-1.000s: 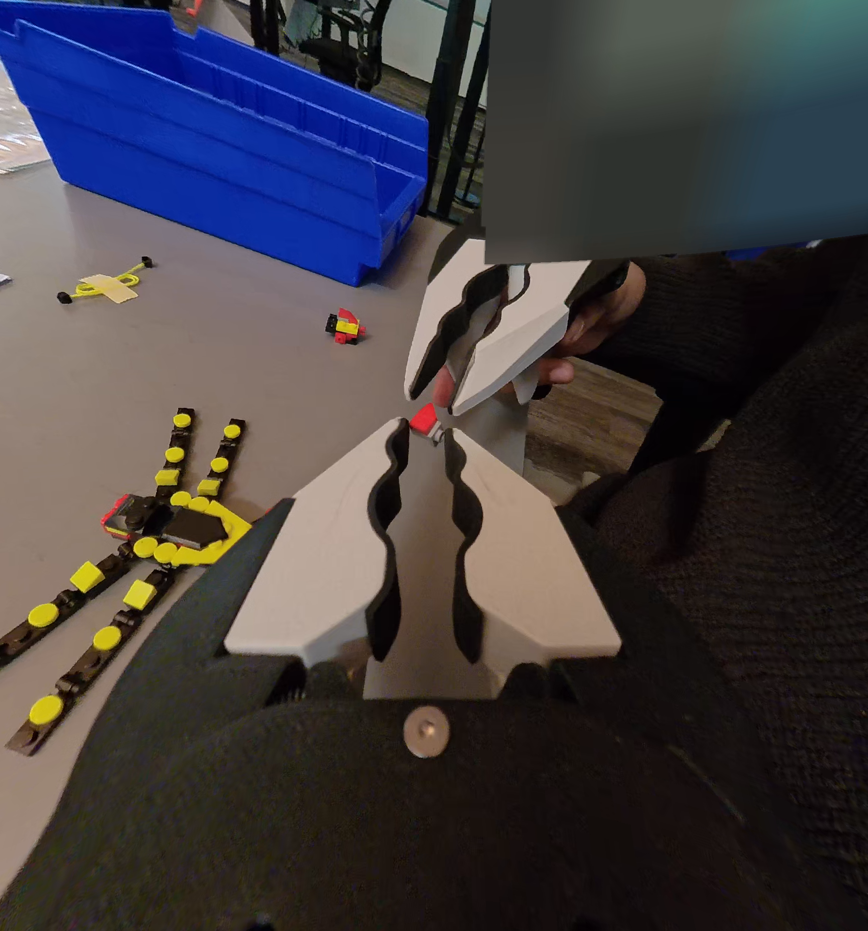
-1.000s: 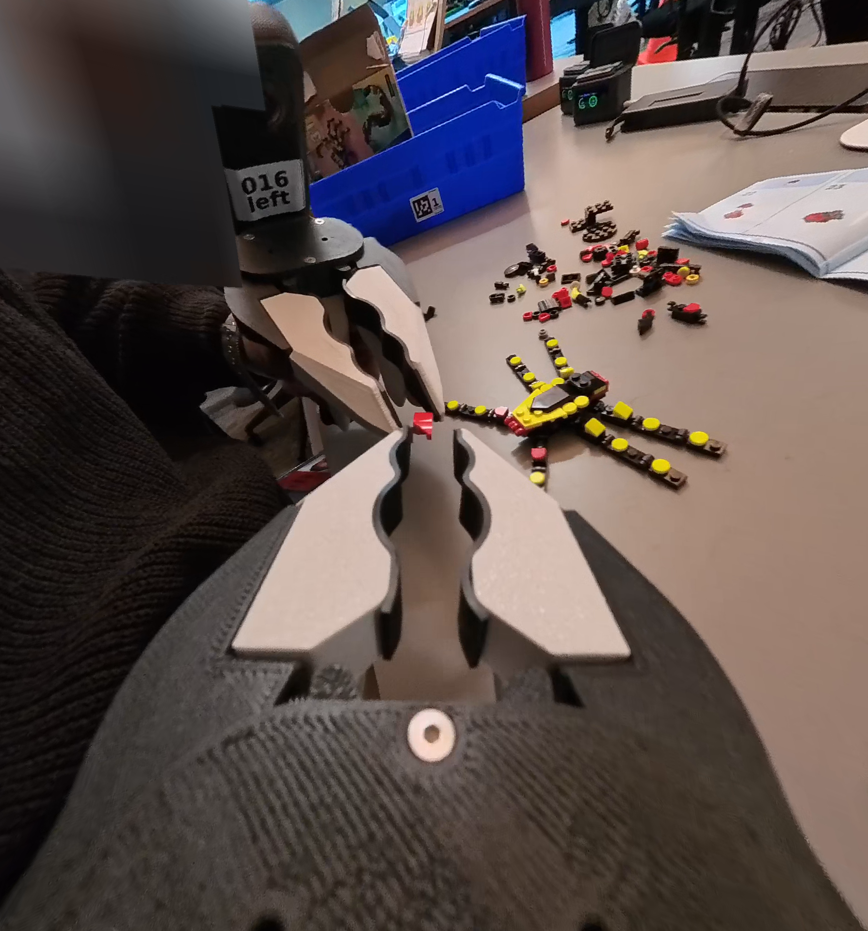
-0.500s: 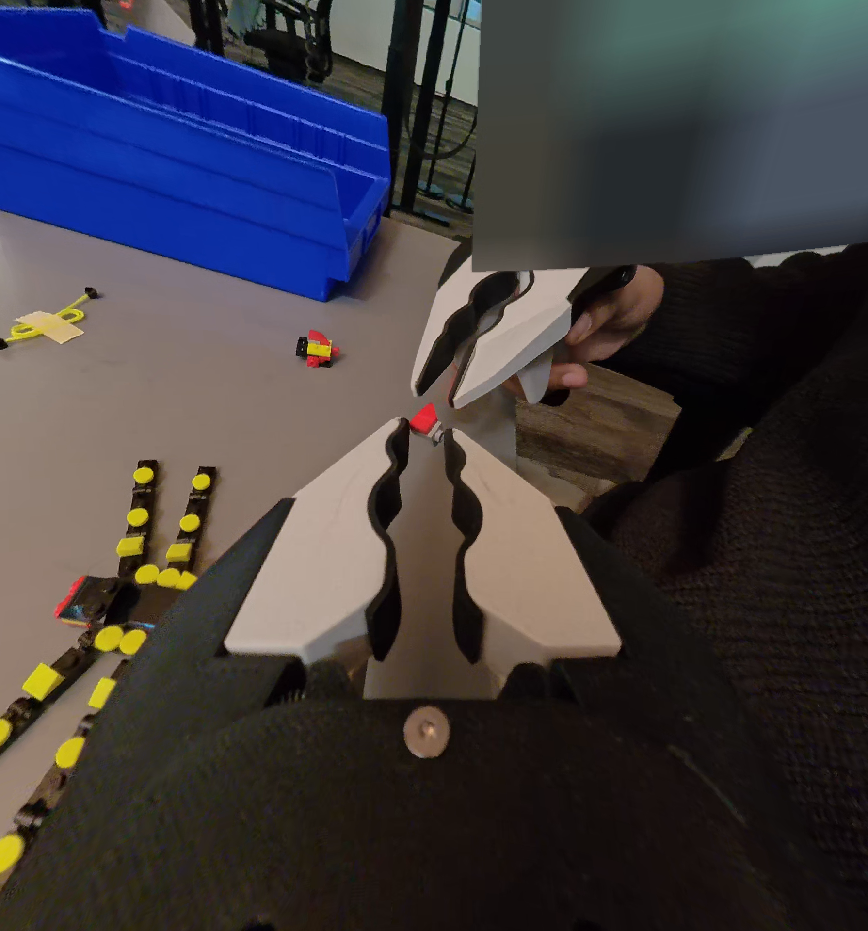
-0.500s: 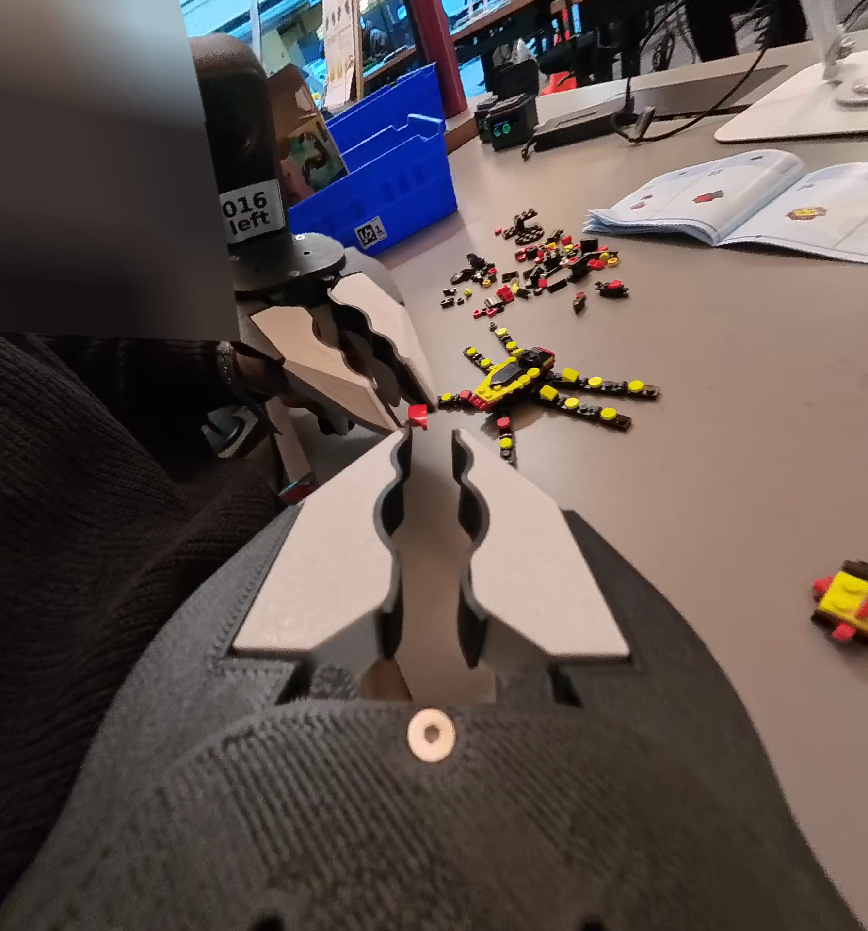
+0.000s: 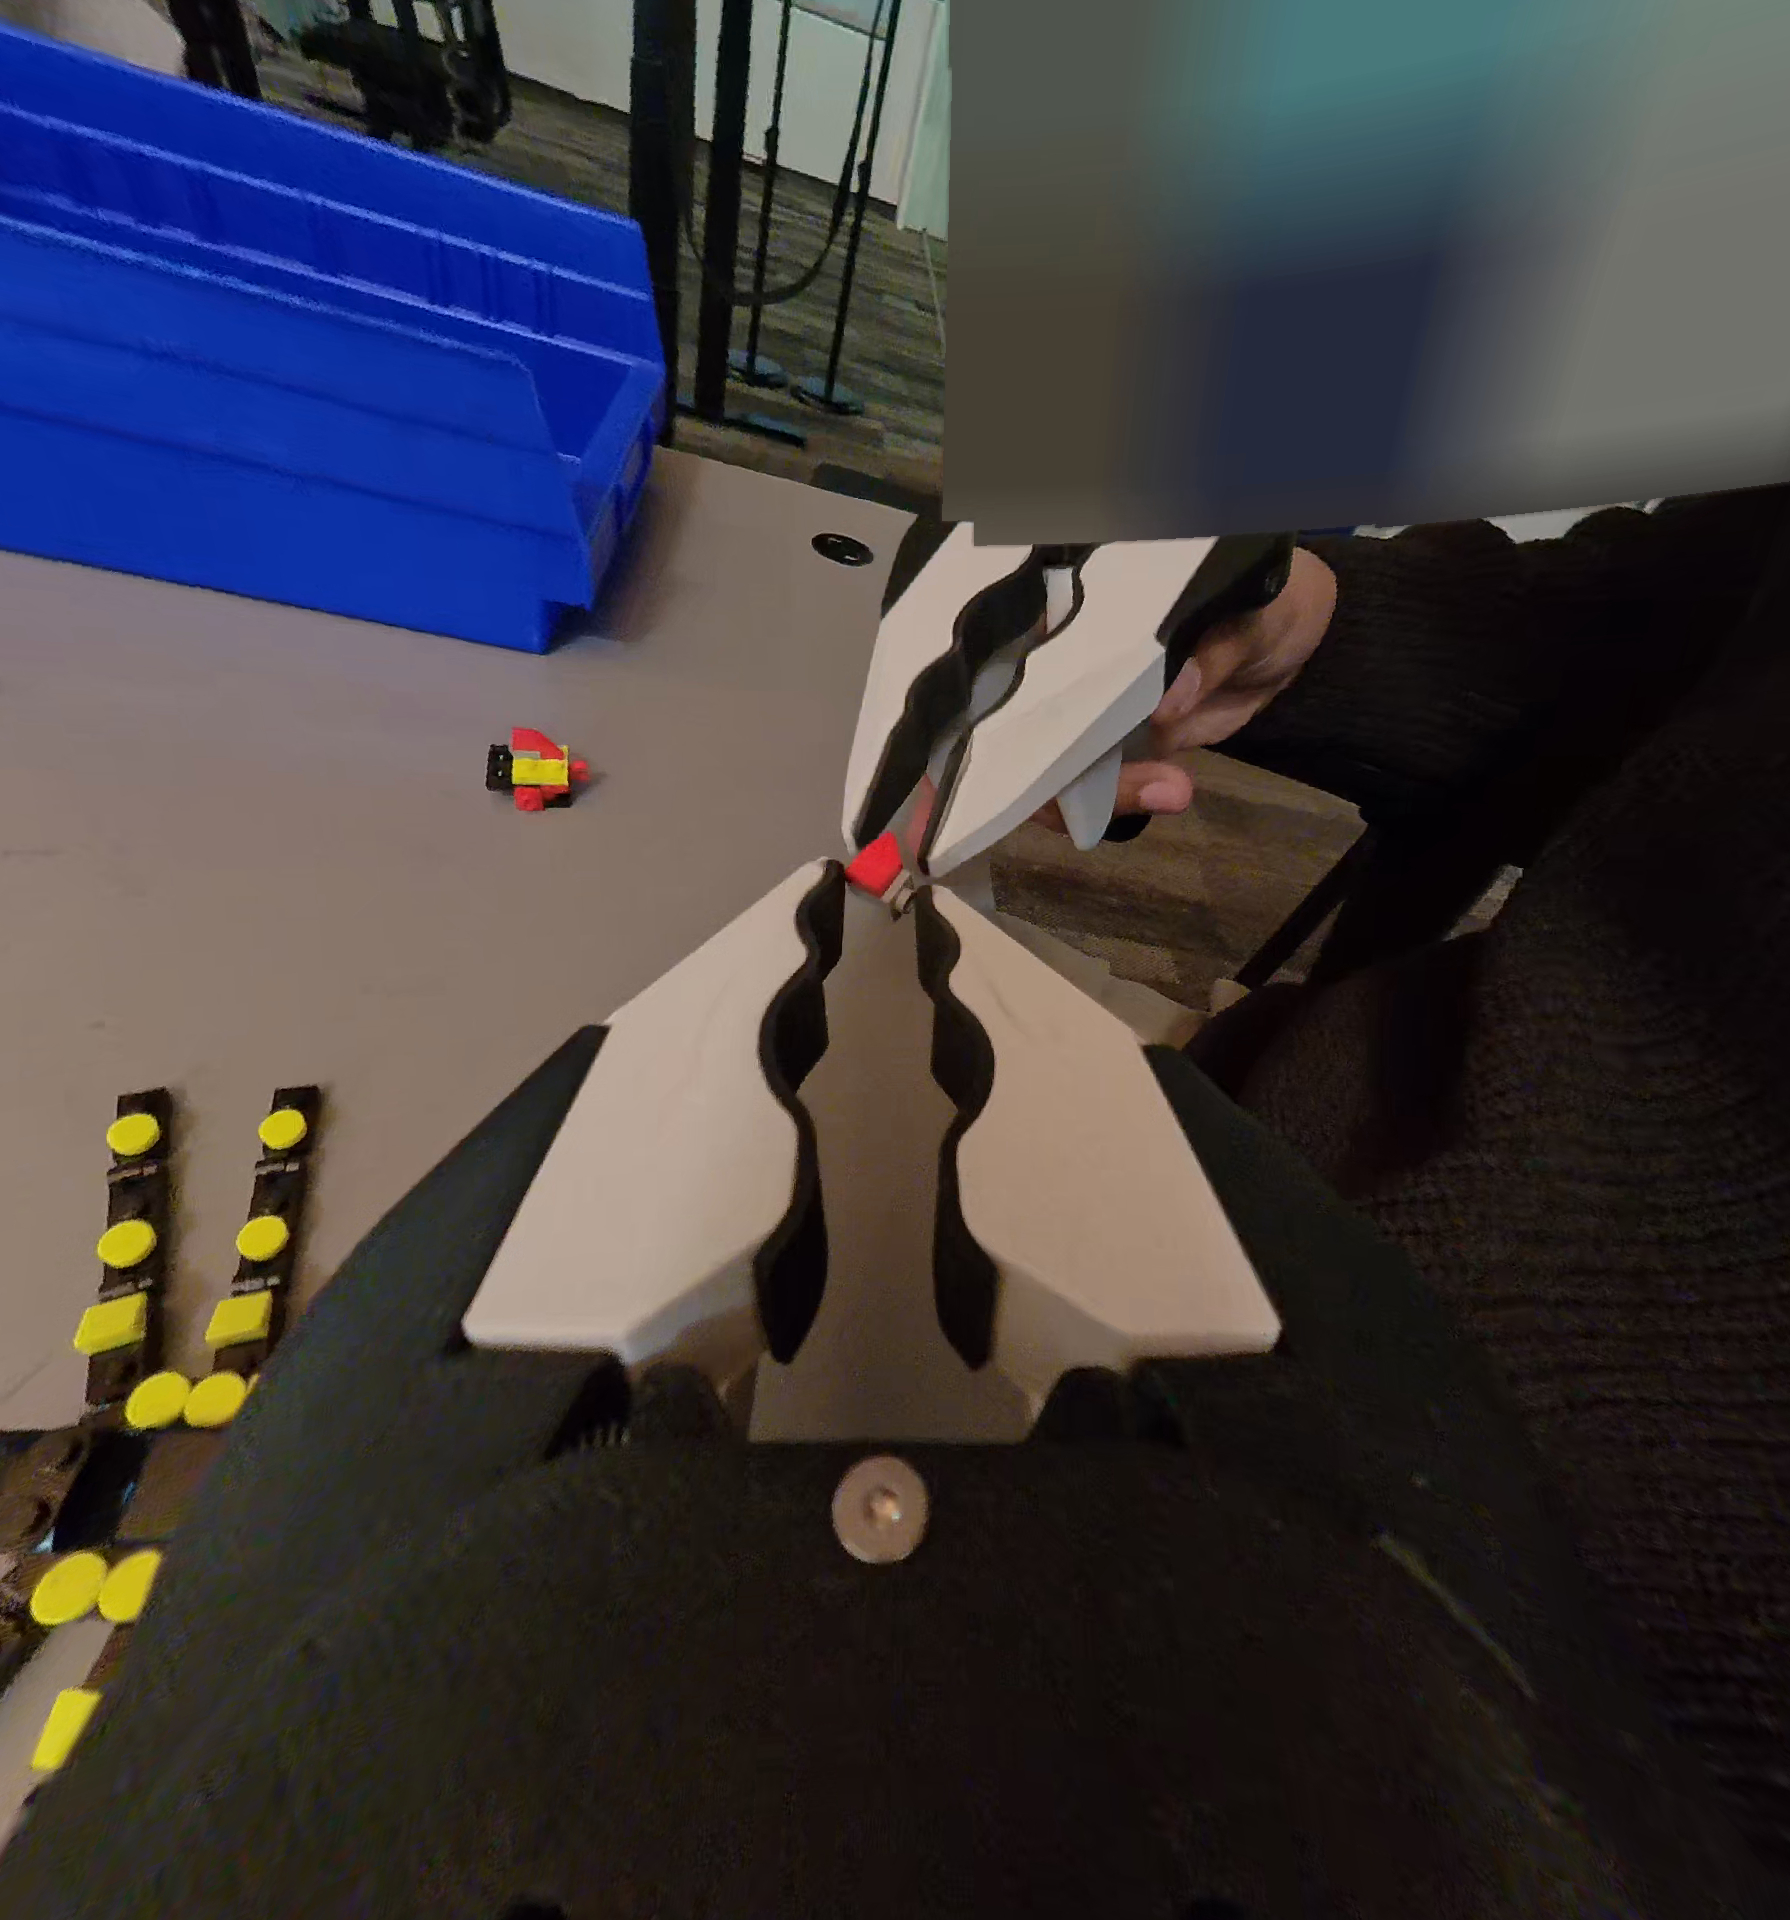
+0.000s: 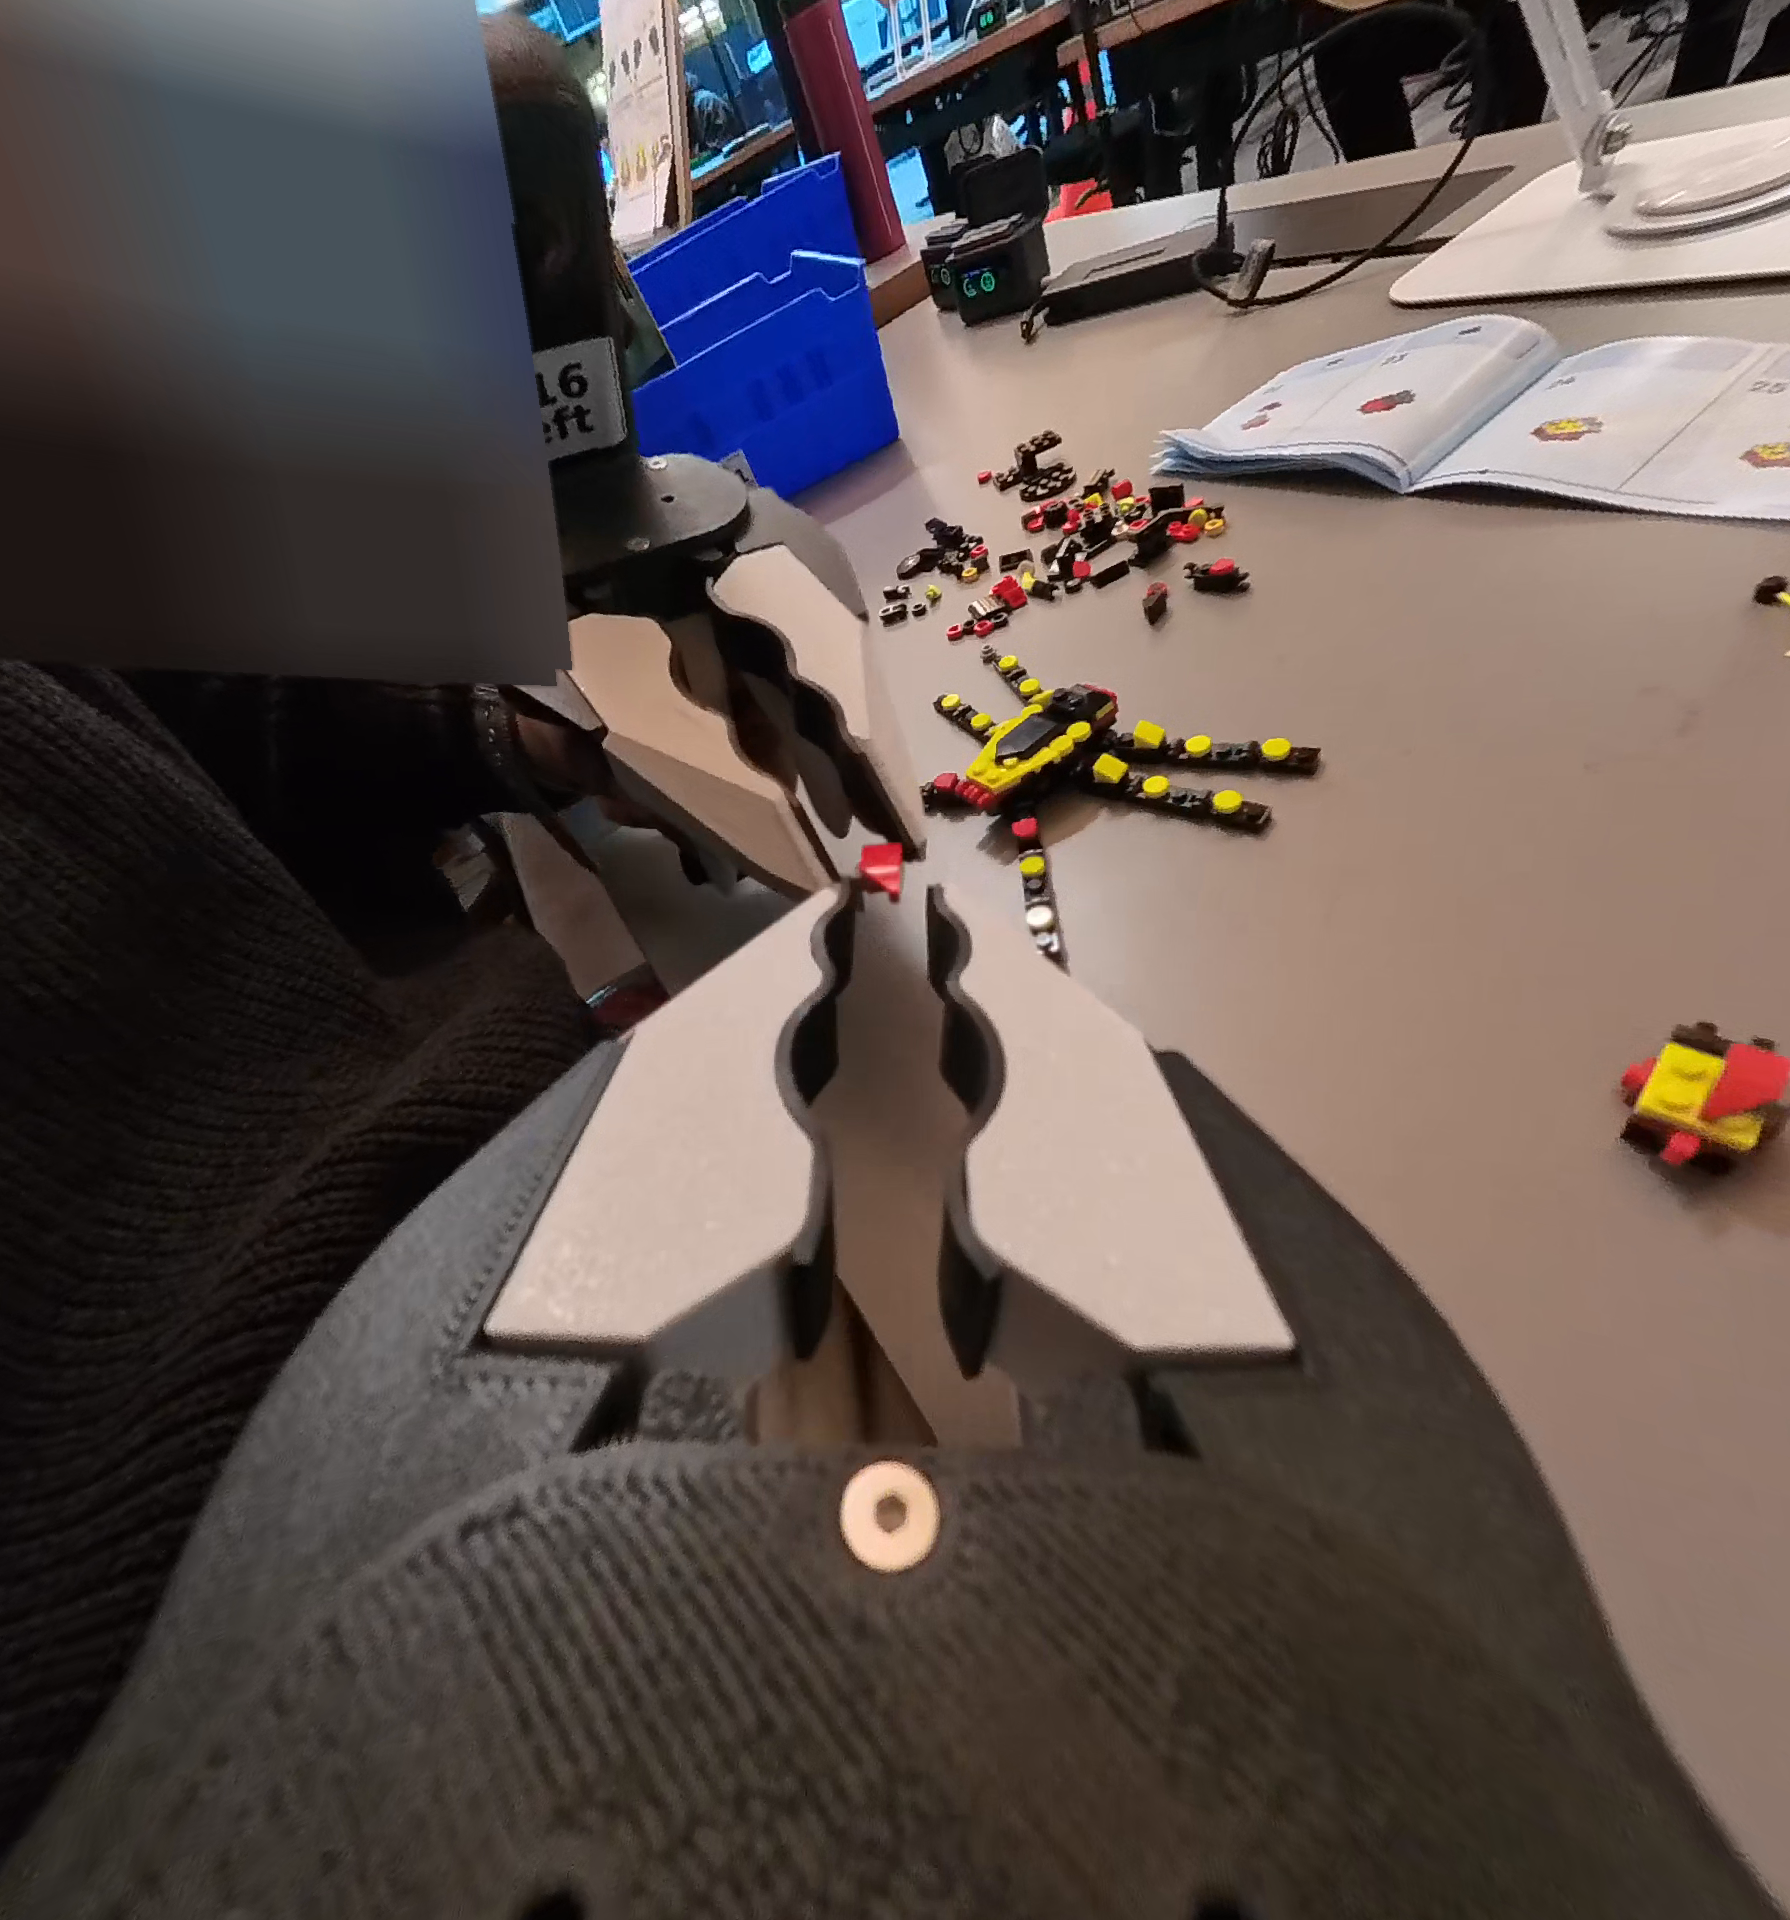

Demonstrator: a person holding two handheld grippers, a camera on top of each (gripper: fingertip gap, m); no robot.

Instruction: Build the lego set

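The left gripper (image 5: 875, 902) and right gripper (image 6: 889, 902) meet tip to tip above the table edge, a small red piece (image 5: 876, 864) pinched at the left one's tips. The right one's jaws also close around it, though whether they clamp it I cannot tell. Beyond the right jaws lies the black-and-yellow spider model (image 6: 1067, 750), well apart from them.

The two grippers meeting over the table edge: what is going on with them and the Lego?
A person holds both. The left gripper and right gripper meet tip to tip at a small red piece; a tiny grey part shows beside it. Which gripper grips which cannot be told. On the grey table lie the spider-like black-and-yellow model, a small red-and-yellow assembly, loose pieces and an open instruction booklet.
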